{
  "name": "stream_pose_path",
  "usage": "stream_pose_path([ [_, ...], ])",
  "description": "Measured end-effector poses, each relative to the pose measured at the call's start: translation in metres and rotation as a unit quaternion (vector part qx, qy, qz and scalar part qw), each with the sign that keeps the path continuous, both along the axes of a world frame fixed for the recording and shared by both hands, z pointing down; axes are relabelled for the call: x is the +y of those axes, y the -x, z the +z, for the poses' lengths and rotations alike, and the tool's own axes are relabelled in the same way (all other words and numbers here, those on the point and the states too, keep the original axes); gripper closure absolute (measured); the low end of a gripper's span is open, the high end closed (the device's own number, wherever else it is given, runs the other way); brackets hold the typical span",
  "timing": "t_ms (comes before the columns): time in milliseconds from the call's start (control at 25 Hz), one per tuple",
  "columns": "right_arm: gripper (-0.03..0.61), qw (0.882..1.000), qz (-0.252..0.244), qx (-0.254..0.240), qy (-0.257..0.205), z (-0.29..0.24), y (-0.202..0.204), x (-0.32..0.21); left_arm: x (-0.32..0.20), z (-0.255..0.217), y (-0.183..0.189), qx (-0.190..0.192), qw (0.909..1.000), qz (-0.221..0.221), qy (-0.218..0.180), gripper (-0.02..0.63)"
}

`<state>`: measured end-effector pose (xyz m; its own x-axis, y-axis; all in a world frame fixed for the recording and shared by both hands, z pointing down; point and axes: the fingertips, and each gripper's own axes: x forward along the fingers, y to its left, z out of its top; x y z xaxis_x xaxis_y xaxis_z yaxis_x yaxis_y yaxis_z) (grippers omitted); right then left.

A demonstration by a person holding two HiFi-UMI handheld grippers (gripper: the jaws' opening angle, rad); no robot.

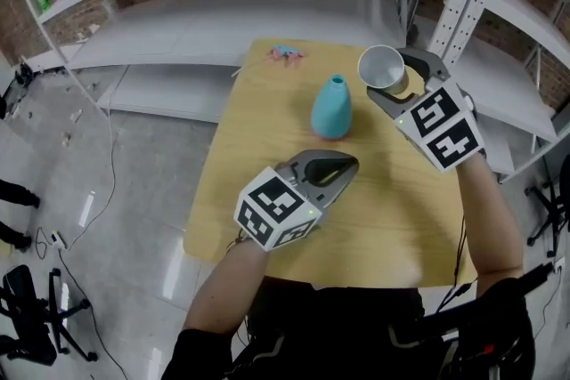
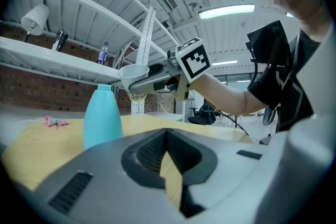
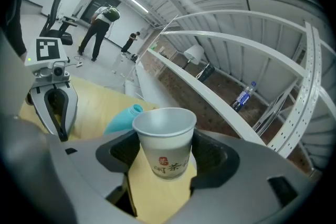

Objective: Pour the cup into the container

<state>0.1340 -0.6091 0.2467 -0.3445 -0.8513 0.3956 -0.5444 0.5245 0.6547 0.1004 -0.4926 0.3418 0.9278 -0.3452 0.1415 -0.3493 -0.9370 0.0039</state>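
Your right tongs [image 1: 393, 77] are clamped on a white paper cup [image 1: 382, 67], one jaw pressing each side of its wall. The right gripper view shows the cup standing upright between the jaws, with red and dark printing on its lower half. Its mouth is open, but nothing inside can be made out.

You are holding the cup up off the table [image 1: 267, 191], over the far right corner. In the left gripper view it hangs higher than the top of the teal bottle [image 1: 331, 108] and a little to that bottle's right, and the two do not touch.

The teal bottle is the container here. It stands upright on the table near the middle of the far half. It has a wide body narrowing to a slim open neck, and in the head view it is just left of the cup.

Your left tongs [image 1: 343, 165] are closed, with the jaw tips meeting and nothing between them. Only the wooden tabletop shows through the gap behind the tips. You hold them low over the near half of the table, pointing toward the bottle and well short of it.

A small pink object [image 1: 285, 54] lies near the table's far edge, apart from the bottle. Behind the table run white metal shelves [image 1: 223, 22]. On one of them are a plastic water bottle [image 3: 242, 95] and a roll of paper [image 2: 34, 17].
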Motion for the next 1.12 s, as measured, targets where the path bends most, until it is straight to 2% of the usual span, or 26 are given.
stream_pose_path([
  [200,0.265,0.999,-0.001,0.049,-0.009,0.002,0.009,-0.008,0.0,0.0,0.0,0.0,1.0,0.0,0.0,0.612],
  [480,0.265,0.995,0.0,0.093,-0.022,0.004,0.017,-0.015,0.001,0.0,0.001,0.0,1.0,0.003,0.001,0.612],
  [1120,0.265,0.978,0.001,0.196,-0.071,0.001,0.027,-0.019,0.002,-0.001,0.001,0.001,1.0,0.001,0.001,0.612],
])
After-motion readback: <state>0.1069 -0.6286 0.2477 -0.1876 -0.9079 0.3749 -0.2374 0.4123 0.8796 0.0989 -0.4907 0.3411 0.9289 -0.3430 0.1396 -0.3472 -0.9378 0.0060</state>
